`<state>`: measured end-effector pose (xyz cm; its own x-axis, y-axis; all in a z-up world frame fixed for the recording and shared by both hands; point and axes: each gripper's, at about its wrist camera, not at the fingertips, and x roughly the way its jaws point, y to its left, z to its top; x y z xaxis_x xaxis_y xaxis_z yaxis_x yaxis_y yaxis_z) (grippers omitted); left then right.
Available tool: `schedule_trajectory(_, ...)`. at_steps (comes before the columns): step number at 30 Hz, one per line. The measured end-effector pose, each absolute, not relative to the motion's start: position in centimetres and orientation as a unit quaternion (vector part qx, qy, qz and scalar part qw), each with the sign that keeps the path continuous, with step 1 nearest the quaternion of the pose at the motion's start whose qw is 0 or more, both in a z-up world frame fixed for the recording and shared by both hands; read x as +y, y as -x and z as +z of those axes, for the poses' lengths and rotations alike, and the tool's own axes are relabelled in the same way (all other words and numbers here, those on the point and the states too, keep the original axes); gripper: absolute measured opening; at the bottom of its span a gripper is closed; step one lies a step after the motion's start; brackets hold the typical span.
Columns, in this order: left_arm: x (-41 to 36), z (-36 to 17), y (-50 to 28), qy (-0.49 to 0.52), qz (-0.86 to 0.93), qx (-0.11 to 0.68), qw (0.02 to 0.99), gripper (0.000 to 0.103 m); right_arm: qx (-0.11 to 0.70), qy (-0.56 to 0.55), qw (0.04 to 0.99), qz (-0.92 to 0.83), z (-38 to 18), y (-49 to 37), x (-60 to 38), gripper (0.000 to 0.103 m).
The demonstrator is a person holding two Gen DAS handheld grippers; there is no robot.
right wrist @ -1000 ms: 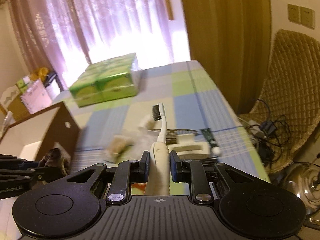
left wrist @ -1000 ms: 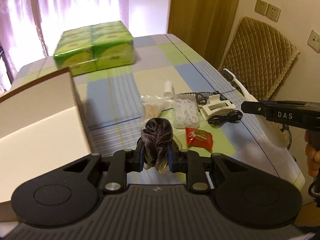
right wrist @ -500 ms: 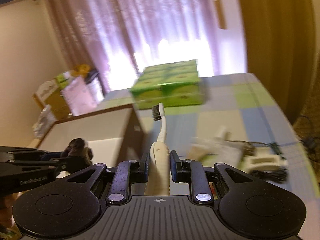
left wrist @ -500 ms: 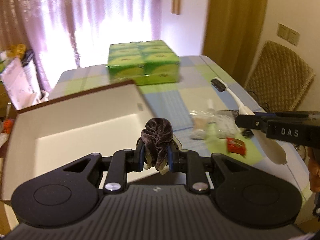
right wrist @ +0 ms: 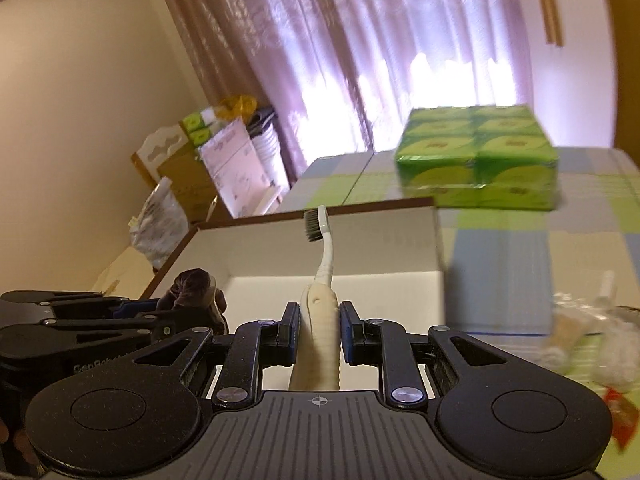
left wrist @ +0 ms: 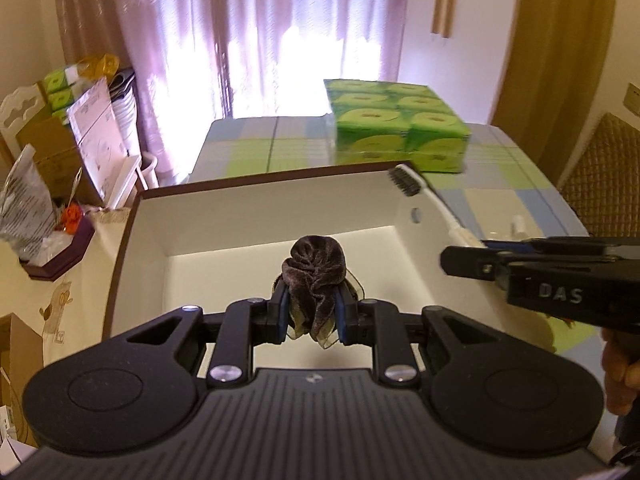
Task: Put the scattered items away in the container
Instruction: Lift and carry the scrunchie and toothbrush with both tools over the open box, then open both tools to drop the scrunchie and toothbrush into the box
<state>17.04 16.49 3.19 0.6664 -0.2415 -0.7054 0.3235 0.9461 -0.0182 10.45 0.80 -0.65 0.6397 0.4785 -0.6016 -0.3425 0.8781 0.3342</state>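
Left gripper (left wrist: 311, 312) clamps the brown scrunchie (left wrist: 314, 266) directly above the box (left wrist: 256, 200) floor. Right gripper (right wrist: 319, 334) grips the toothbrush (right wrist: 320, 312), its long axis pointing toward the box's far wall, head over the cavity. Judgement: left is better placed to let go first.

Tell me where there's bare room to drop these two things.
The box floor is bare between its white walls, under the scrunchie and toothbrush. The tablecloth between box and green packs is free too. Right of the box, loose items crowd it.
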Motion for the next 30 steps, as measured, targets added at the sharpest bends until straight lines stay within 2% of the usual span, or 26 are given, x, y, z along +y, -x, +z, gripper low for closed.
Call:
schedule_trajectory(13, 18.5, -4.0, -27.3, -0.017, -0.155, 0.526, 0.836, 0.018, 0.53, -0.075, 0.825, 0.179, -8.2, -19.5, 6.0, 0.023)
schedule_trajectory(25, 17.7, -8.5, -30.3, -0.025, -0.158, 0.596, 0.787, 0.021, 0.6, -0.064, 0.784, 0.144, -10.6, -22.0, 6.8, 0.024)
schedule_trajectory(27, 17.8, -8.6, -30.4, -0.027, -0.153, 0.6, 0.785, 0.025, 0.609, -0.066, 0.776, 0.149, -10.7, -22.1, 6.7, 0.024)
schedule_trajectory(29, 17.7, -8.5, -30.5, -0.036, -0.149, 0.599, 0.786, 0.041, 0.612, -0.06, 0.774, 0.152, -10.6, -22.2, 6.6, 0.024)
schedule_trajectory(30, 17.6, -8.4, -30.5, -0.044, -0.145, 0.598, 0.787, 0.044, 0.615, -0.053, 0.772, 0.154, -10.5, -22.2, 6.6, 0.024)
